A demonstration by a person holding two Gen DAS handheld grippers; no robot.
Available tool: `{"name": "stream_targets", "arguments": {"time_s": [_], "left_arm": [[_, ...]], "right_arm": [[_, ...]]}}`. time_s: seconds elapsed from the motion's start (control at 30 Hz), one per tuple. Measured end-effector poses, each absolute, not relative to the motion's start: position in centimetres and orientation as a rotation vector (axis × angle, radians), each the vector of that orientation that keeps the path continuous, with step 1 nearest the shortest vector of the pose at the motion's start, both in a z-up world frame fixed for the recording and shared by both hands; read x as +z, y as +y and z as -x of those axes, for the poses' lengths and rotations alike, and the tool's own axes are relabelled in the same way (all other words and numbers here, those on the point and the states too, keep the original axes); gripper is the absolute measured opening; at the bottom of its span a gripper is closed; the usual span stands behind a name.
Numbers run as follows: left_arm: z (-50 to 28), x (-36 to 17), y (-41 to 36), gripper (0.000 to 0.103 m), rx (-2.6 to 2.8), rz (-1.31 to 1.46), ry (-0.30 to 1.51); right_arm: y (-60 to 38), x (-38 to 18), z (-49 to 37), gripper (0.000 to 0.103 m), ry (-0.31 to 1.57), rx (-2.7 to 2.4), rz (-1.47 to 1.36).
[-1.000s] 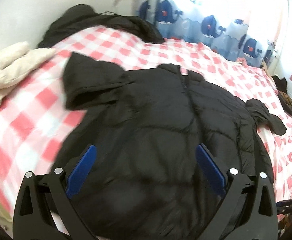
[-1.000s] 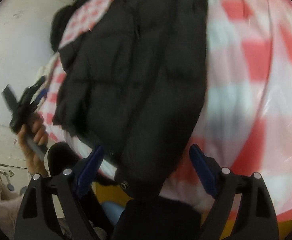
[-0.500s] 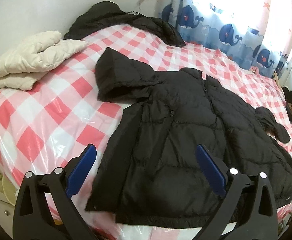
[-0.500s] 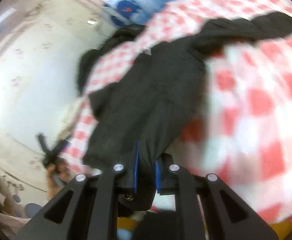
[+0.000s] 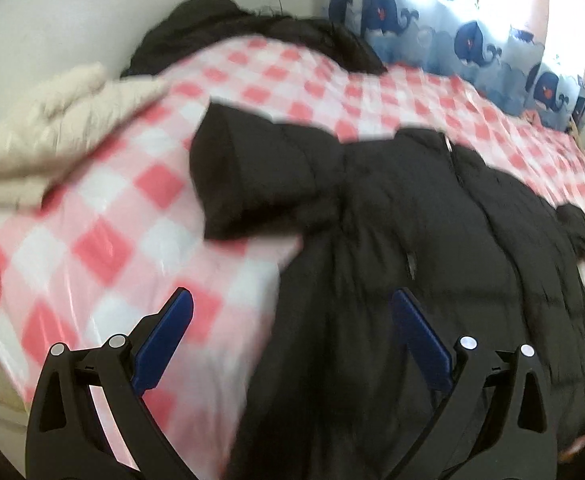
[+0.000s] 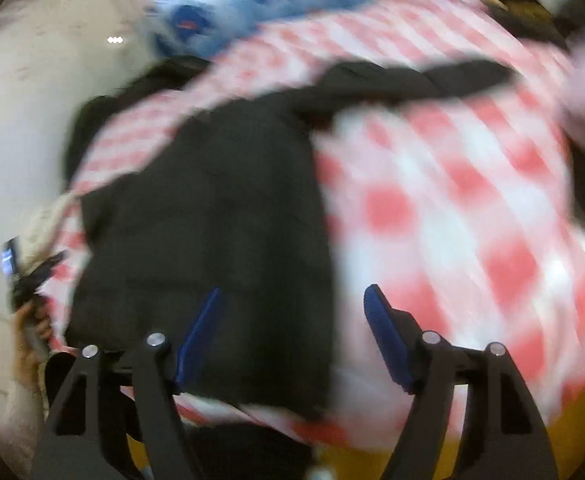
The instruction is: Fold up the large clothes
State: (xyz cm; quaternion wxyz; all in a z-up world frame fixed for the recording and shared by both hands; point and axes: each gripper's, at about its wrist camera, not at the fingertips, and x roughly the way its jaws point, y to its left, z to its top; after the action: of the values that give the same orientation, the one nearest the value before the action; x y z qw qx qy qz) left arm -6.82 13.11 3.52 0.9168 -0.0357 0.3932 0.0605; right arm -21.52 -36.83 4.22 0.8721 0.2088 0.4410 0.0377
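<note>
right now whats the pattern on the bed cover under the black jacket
Red-and-white checks on the bed cover; the left wrist view shows it best, beside the black jacket.

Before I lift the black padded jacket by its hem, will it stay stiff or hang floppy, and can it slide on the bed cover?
The black padded jacket will probably hang floppy: its sleeve already lies bent and creased. Its quilted puffiness suggests it is light for its bulk. The checked cover looks glossy, so it may slide easily.

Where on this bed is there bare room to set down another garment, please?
Free: the checked bedsheet between the cream padded jacket and the black quilted jacket, and the sheet on the black jacket's other side. Crowded: the far corner, with dark heaped clothing.
</note>
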Motion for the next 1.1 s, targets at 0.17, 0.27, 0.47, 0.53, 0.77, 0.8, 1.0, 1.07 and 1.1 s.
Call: {"name": "stream_targets", "arguments": {"time_s": [0.17,0.27,0.47,0.53,0.77,0.8,1.0,1.07,1.1], "left_arm": [[-0.8,4.3,12.0,0.096,0.082,-0.007,0.801],[-5.8,3.5,10.7,0.096,0.112,-0.094,0.82],[-13.6,-1.6,9.7,0.096,0.138,-0.193,0.943],[-15.1,-3.2,10.1,0.096,0.161,-0.226,0.964],[-17.0,-4.6,13.0,0.016,0.088,-0.138,1.084],[-17.2,-4.0,13.3,0.008,0.088,-0.156,1.078],[-15.9,10.8,20.3,0.004,0.152,-0.14,0.795],[-14.6,16.1,23.9,0.004,0.183,-0.098,0.674],[-13.8,18.2,26.0,0.004,0.199,-0.065,0.626]], "right_arm": [[-25.7,5.0,10.6,0.08,0.883,0.303,-0.372],[-18.8,3.1,3.3,0.08,0.861,0.389,-0.416],[-13.3,-1.8,-3.6,0.08,0.812,0.477,-0.593],[-12.9,-4.5,-3.8,0.08,0.867,0.461,-0.611],[-13.8,-5.0,-4.0,0.08,0.893,0.468,-0.657],[-13.6,-5.1,-4.0,0.08,0.897,0.466,-0.648],[-14.3,-5.3,-3.6,0.08,0.888,0.469,-0.678],[-14.3,-5.2,-3.5,0.08,0.882,0.467,-0.68],[-14.2,-5.2,-3.5,0.08,0.879,0.464,-0.675]]}}
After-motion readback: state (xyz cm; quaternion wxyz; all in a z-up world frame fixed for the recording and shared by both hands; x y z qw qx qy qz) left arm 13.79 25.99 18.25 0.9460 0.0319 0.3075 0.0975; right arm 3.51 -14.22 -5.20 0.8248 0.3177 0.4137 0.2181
